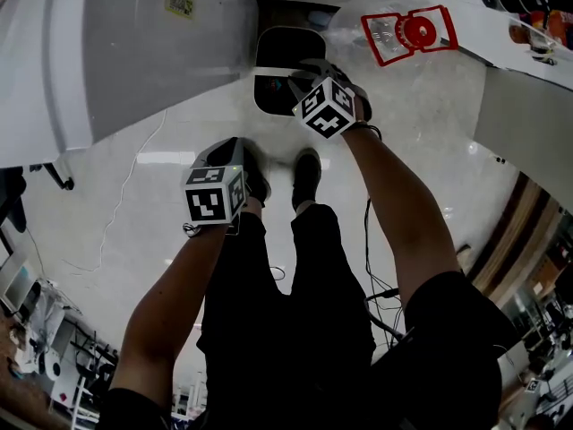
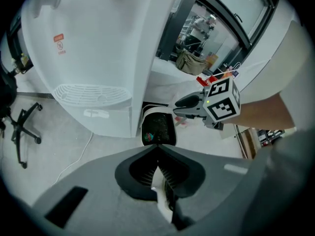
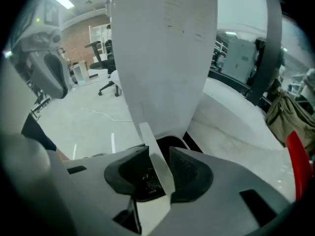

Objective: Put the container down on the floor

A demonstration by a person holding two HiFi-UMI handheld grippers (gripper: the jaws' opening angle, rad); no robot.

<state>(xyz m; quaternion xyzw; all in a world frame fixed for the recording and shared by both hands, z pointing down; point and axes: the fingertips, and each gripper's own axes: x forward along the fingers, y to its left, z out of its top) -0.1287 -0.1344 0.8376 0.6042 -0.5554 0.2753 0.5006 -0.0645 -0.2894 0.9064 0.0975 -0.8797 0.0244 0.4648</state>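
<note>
On the pale floor (image 1: 152, 213), hard against the base of the white appliance (image 1: 134, 52), stands the container (image 1: 282, 47), white-walled with a dark interior. The right gripper (image 1: 303, 77) is at its rim with jaws apart. The thin white wall stands between them, close to one pad, with a visible gap to the other. The left gripper (image 1: 235, 150) hangs above the person's shoes (image 1: 306, 173), apart from the container, jaws brought together.

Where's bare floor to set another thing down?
Widest bare floor: left of the shoes, out from the white appliance, crossed by a thin cable. Another patch: right of the right arm, short of the clear jug. Crowded: around the container, between appliance and jug, with the right claw at its rim.
</note>
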